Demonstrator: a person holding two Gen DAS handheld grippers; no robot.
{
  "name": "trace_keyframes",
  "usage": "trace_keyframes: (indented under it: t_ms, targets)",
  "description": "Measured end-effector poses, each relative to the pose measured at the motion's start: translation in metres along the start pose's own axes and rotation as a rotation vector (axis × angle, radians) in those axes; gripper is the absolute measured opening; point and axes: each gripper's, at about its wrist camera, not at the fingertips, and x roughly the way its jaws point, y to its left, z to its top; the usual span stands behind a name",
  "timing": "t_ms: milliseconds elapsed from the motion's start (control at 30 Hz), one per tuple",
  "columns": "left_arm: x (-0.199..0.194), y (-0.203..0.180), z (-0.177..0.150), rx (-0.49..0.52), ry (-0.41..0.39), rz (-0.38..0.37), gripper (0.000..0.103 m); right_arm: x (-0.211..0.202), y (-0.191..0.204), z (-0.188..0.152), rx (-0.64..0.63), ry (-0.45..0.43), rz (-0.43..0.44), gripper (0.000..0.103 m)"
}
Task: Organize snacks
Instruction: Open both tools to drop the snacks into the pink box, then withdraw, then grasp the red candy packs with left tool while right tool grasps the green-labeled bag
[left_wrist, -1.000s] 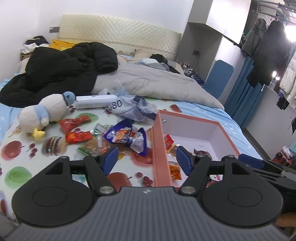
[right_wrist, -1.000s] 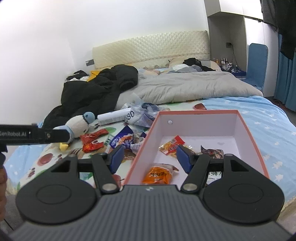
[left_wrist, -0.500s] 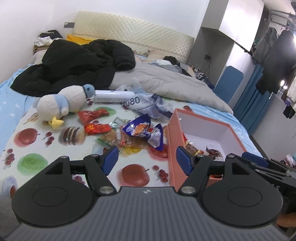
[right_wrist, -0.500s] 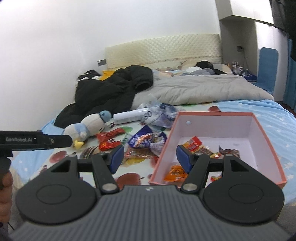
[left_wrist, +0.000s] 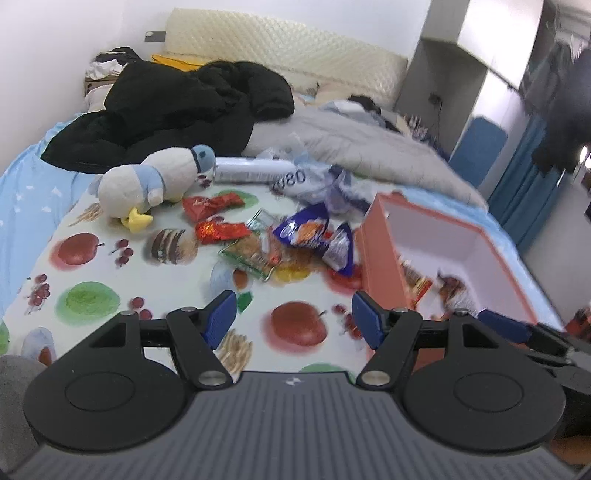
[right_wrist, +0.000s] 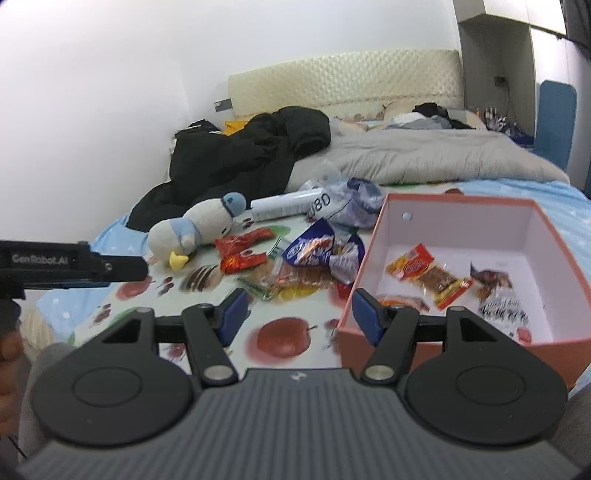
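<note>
Both grippers are pulling back from the pink box (right_wrist: 436, 339), showing more of the fruit-print cloth (left_wrist: 173, 295) than a second ago. Left to right, one plush duck (left_wrist: 147, 184) is lying beside two red packets (left_wrist: 214, 218), one green-edged packet (left_wrist: 247, 254) and two blue bags (left_wrist: 314, 240), all loose on the cloth. At the right, the box is holding about four snack packets (right_wrist: 432, 273). Left gripper (left_wrist: 290, 325) and right gripper (right_wrist: 299, 314) are both hovering with jaws wide, gripping nothing.
</note>
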Motion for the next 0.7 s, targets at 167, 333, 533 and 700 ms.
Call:
trace_keyframes:
  t_ms: [167,333,533,700]
  targets:
    - [0.010,0.014,-0.004,-0.018,0.028,0.007,0.078,0.011,0.000,-0.016,0.006,0.045,-0.019,0.065]
    - [0.029,0.028,-0.003,-0.030,0.042,0.014,0.079,0.019,0.004,-0.019,-0.002,0.051,-0.017,0.065]
    - [0.080,0.049,0.003,-0.044,0.061,-0.004,0.079,0.048,0.015,-0.025,-0.038,0.088,-0.018,0.065]
    - [0.136,0.075,0.008,-0.077,0.067,-0.017,0.079,0.081,0.031,-0.030,-0.073,0.101,-0.008,0.064]
